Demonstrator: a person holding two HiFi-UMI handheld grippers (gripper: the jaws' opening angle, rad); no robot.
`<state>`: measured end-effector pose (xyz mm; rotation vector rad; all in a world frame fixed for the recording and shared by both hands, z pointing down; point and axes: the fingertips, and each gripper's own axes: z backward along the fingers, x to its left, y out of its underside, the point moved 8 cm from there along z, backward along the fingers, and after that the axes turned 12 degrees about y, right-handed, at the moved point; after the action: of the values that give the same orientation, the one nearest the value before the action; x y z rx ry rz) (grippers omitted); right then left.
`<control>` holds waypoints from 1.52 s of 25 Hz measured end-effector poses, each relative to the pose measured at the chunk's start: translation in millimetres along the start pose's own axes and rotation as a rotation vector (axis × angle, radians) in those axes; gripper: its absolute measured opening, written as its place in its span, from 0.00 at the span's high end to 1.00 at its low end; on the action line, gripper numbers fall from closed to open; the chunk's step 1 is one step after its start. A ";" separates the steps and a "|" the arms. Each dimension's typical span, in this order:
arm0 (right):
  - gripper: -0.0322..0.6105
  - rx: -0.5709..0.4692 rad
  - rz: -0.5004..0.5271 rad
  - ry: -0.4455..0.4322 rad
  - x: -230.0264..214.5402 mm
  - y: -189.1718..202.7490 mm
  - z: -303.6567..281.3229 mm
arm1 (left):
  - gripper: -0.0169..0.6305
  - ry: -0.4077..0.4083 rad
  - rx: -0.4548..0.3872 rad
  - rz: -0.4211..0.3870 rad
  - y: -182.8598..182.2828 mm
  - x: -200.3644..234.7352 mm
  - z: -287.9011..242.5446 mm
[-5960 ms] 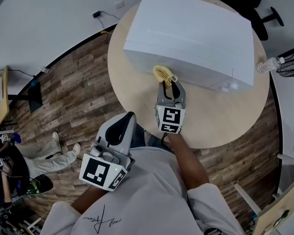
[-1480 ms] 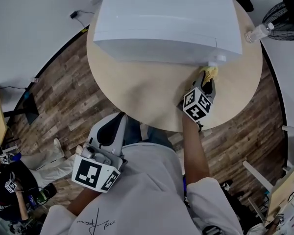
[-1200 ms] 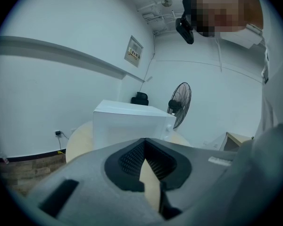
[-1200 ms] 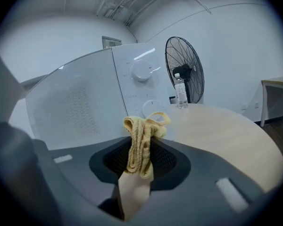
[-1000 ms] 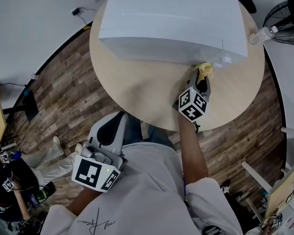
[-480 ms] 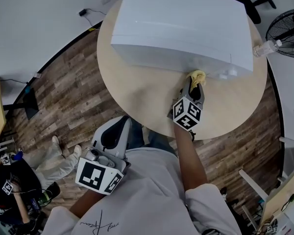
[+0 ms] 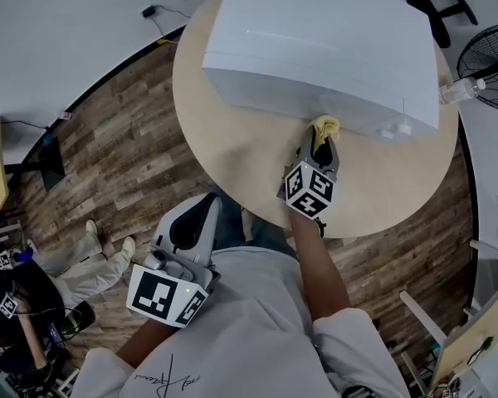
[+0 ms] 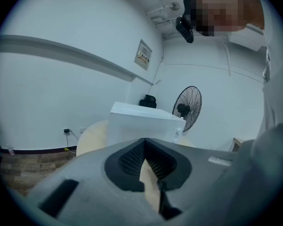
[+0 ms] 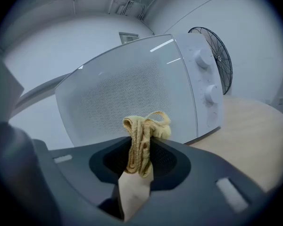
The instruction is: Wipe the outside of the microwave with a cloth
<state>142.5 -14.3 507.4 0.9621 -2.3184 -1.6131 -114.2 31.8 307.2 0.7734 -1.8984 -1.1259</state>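
Here right gripper (image 7: pixel 319 138) jaws clamp the cloth (image 7: pixel 324 125) at the microwave (image 7: pixel 324 48) front; left gripper (image 7: pixel 207 207) jaws closed, empty; bottle (image 7: pixel 456 92) nearby.

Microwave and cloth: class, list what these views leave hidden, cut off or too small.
Whether the cloth touches the microwave: in the head view, the right tongs cover the contact.
Microwave's back: hidden by its own body in every view.
Dial markings: right gripper view, too small.

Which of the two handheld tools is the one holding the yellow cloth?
The right tool, at the microwave's front, with the cloth pinched in its jaws. The left tool is empty, held back off the table.
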 end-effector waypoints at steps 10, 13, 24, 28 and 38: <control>0.76 0.025 0.027 -0.051 25.1 8.7 -0.8 | 0.99 -0.018 -0.006 0.011 -0.4 8.2 5.0; 0.76 0.033 0.034 -0.068 33.3 12.4 -1.8 | 0.99 -0.031 -0.007 0.016 0.4 12.0 7.9; 0.76 0.070 0.057 -0.141 70.0 25.0 -3.8 | 0.99 -0.066 -0.014 0.031 -1.0 25.7 14.9; 0.76 0.084 0.066 -0.168 84.6 30.1 -5.1 | 0.99 -0.084 -0.014 0.038 -1.5 32.2 18.4; 0.76 0.127 0.080 -0.225 118.0 44.6 -9.7 | 0.99 -0.121 -0.012 0.060 -2.0 52.5 24.2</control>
<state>36.5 -81.2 524.4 0.7336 -2.5983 -1.6353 -161.3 -0.8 314.6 0.6500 -1.9996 -1.1692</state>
